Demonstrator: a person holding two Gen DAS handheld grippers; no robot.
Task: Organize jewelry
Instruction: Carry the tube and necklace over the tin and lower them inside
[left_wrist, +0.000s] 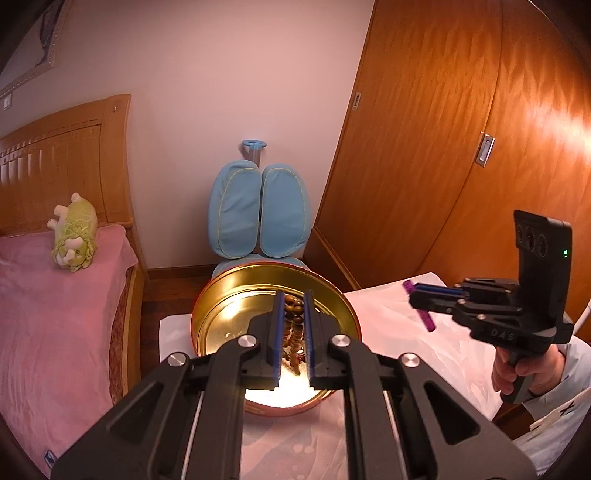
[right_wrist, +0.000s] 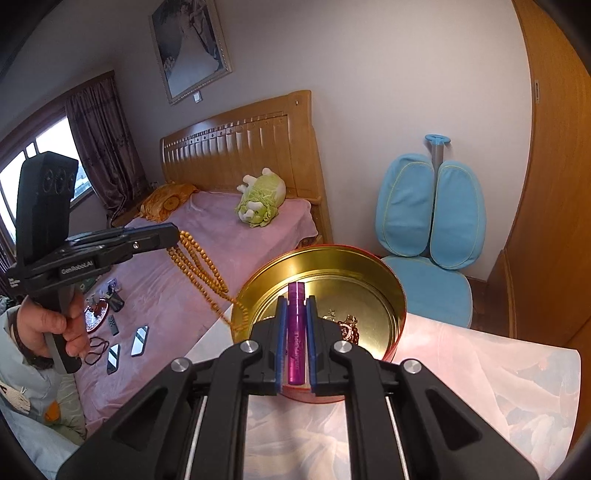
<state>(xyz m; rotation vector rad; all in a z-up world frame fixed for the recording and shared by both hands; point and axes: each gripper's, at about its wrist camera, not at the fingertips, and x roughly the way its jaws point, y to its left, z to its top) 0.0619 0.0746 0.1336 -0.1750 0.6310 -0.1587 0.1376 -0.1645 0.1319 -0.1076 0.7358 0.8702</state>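
two tools loaded above the tin, nothing dropped in yet.

surface (right_wrist: 480, 369) under pale cloth carries round gold tin (right_wrist: 384, 266), some jewelry already on its floor. left tool (left_wrist: 294, 325) pinches a long wooden bead strand (right_wrist: 199, 266), loops hanging outside the tin's near rim toward the bed (right_wrist: 177, 295). right tool (right_wrist: 295, 332) pressed on a purple tube (right_wrist: 295, 332) over the tin. risk: trailing loops snag the rim or slide off toward the bed on release; tube may roll and tangle with the beads.
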